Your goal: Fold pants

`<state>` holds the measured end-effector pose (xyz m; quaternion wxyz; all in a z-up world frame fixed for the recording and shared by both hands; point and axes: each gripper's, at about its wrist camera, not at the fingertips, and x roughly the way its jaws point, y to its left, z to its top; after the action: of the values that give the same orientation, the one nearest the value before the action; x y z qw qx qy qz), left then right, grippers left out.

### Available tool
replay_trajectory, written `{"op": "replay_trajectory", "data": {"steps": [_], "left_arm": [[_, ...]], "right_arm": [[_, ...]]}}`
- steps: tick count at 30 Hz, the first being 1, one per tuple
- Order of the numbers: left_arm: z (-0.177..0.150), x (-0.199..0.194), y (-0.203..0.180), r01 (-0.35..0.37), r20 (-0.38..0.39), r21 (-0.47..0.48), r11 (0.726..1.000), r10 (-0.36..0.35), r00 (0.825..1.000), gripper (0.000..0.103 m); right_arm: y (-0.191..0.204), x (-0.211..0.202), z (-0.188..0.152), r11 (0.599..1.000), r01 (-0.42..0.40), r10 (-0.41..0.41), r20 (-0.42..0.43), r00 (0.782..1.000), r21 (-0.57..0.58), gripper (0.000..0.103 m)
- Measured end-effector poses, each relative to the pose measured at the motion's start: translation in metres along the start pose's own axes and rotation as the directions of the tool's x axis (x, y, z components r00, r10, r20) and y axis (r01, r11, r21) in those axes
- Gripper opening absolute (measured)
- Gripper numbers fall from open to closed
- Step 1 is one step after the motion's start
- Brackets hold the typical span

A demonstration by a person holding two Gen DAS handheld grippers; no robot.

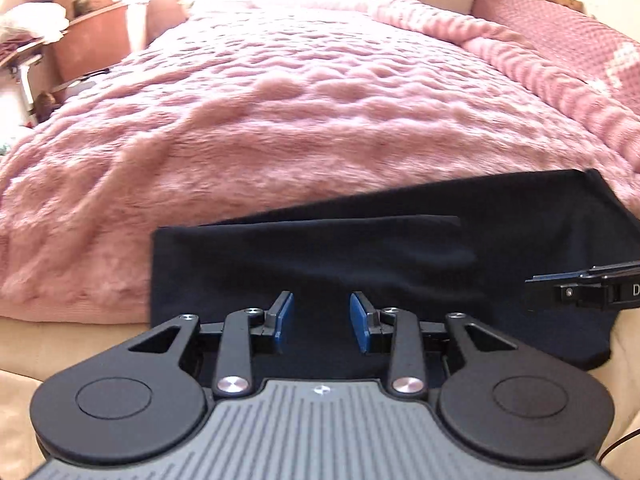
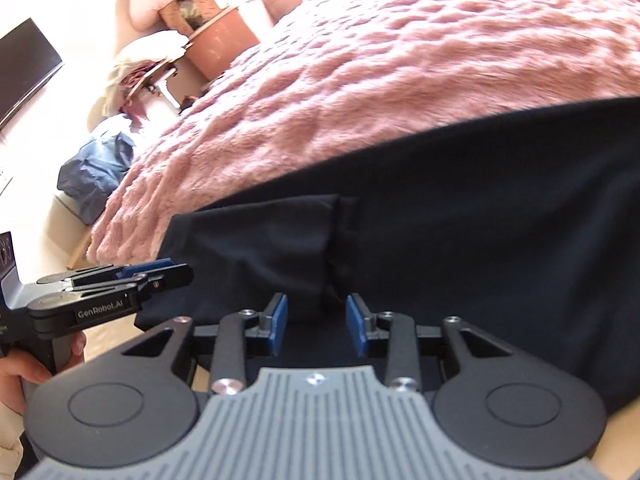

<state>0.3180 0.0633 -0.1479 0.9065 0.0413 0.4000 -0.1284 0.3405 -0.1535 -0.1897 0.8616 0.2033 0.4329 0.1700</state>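
A fuzzy pink blanket (image 1: 304,112) fills most of my left view, covering the bed. The dark pants (image 1: 380,252) lie folded along its lower edge, centre to right. Upper left I see cluttered furniture (image 1: 80,36), blurred, perhaps a chair. My left gripper (image 1: 322,322) and right gripper (image 2: 316,322) each hover partly open above the cloth, nothing between the blue pads (image 2: 279,322).
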Motion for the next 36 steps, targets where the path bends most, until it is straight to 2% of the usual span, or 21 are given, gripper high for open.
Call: {"op": "replay_trajectory", "data": {"steps": [5,8,9,10,11,13,14,18,20,22,25,28,29,31,34,36], "left_arm": [[-0.005,0.016,0.032,-0.039,-0.044,-0.06,0.997,0.036,0.998,0.037],[-0.013,0.028,0.042,-0.043,-0.081,-0.068,0.997,0.038,0.996,0.032],[-0.016,0.031,0.045,-0.042,-0.09,-0.073,0.996,0.035,0.995,0.032],[-0.017,0.033,0.047,-0.04,-0.096,-0.079,0.996,0.033,0.995,0.031],[-0.019,0.033,0.048,-0.035,-0.094,-0.085,0.996,0.027,0.995,0.031],[-0.02,0.03,0.048,-0.031,-0.091,-0.079,0.996,0.024,0.996,0.031],[-0.019,0.029,0.048,-0.03,-0.088,-0.076,0.997,0.023,0.996,0.031],[-0.016,0.024,0.048,-0.033,-0.051,-0.103,0.994,0.028,0.998,0.031],[-0.015,0.022,0.049,-0.038,-0.043,-0.118,0.992,0.033,0.999,0.031],[-0.013,0.019,0.05,-0.044,-0.039,-0.116,0.992,0.04,0.998,0.031],[-0.013,0.013,0.053,-0.061,-0.03,-0.112,0.992,0.058,0.998,0.031],[-0.013,0.008,0.058,-0.061,-0.017,-0.126,0.99,0.06,0.998,0.031],[-0.013,0.007,0.059,-0.06,-0.014,-0.132,0.989,0.058,0.998,0.031],[-0.012,0.007,0.06,-0.057,-0.01,-0.139,0.989,0.056,0.998,0.031],[-0.012,0.007,0.06,-0.046,-0.006,-0.144,0.988,0.046,0.999,0.031],[-0.012,0.01,0.058,-0.052,-0.013,-0.137,0.989,0.051,0.999,0.031]], "right_arm": [[0.012,0.035,0.014,0.995,-0.009,0.006,-0.029,1.0,-0.095,0.03],[0.01,0.051,0.012,0.99,-0.047,0.031,-0.118,0.993,-0.134,0.03],[0.008,0.054,0.01,0.986,-0.072,0.046,-0.168,0.985,-0.148,0.028],[0.006,0.054,0.006,0.982,-0.103,0.066,-0.221,0.973,-0.16,0.018],[0.004,0.051,0.003,0.977,-0.131,0.085,-0.254,0.963,-0.17,0.014],[-0.002,0.037,0.001,0.975,-0.154,0.103,-0.284,0.953,-0.163,0.013],[-0.004,0.03,0.002,0.976,-0.151,0.104,-0.272,0.956,-0.157,0.014],[-0.001,0.015,0.011,0.977,-0.082,0.055,-0.138,0.989,-0.199,0.019],[0.002,0.024,0.02,0.983,-0.064,0.049,-0.094,0.994,-0.172,0.037],[0.002,0.037,0.025,0.991,-0.072,0.065,-0.069,0.996,-0.111,0.036],[-0.002,0.058,0.029,0.997,-0.067,0.065,-0.077,0.995,-0.027,0.036],[-0.008,0.073,0.027,0.998,-0.037,0.041,-0.093,0.995,0.043,0.029],[-0.01,0.075,0.026,0.997,-0.045,0.05,-0.082,0.995,0.069,0.017],[-0.008,0.076,0.027,0.995,-0.05,0.056,-0.071,0.996,0.087,0.0],[0.001,0.056,0.029,0.997,-0.073,0.072,0.018,0.997,0.03,0.0],[0.009,0.048,0.029,0.999,-0.043,0.044,0.038,0.998,-0.024,0.0]]}}
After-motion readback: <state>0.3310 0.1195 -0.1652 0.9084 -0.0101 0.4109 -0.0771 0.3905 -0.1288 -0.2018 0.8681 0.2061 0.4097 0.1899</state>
